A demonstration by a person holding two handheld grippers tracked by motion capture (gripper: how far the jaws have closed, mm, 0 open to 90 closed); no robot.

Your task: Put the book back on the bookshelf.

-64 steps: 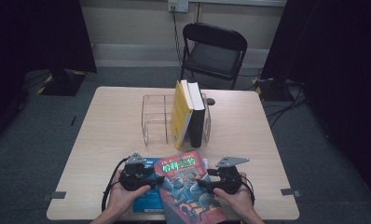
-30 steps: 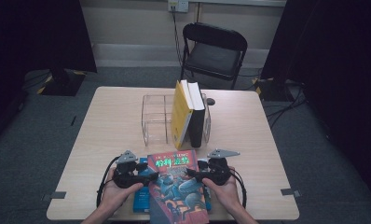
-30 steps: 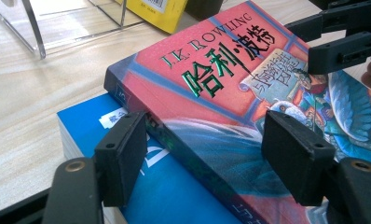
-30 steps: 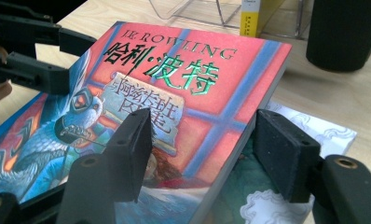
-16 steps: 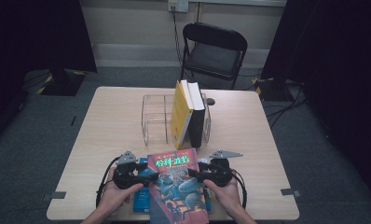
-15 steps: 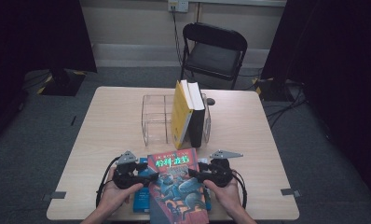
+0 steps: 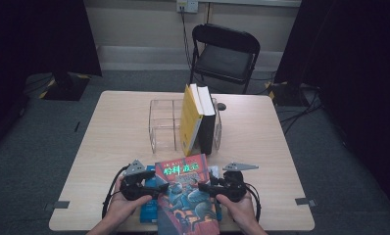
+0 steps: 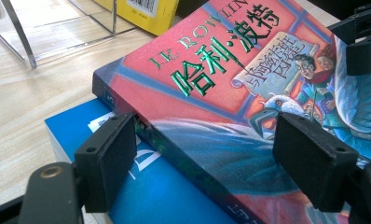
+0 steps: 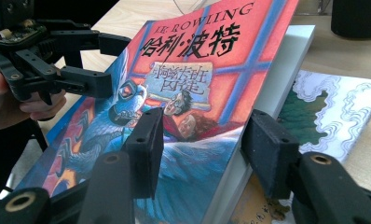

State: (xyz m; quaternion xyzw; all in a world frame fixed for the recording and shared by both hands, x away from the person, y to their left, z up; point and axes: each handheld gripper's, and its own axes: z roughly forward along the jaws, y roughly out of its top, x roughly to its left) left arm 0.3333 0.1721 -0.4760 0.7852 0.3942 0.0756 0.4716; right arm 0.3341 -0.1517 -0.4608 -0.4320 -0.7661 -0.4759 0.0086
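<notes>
Tongs flank the red-covered book (image 7: pixel 185 193): left tongs (image 7: pixel 156 188) at its spine edge, jaws just widened and clear of the cover; right tongs (image 7: pixel 203 186) at its page edge, jaws just narrowed astride that edge, contact not discernible. Red-covered book lies tilted atop a blue book (image 8: pixel 141 186) at the near tabletop (image 7: pixel 109 132) edge. Beyond stands a clear rack (image 7: pixel 164 125) with a yellow book (image 7: pixel 189 120) upright.
</notes>
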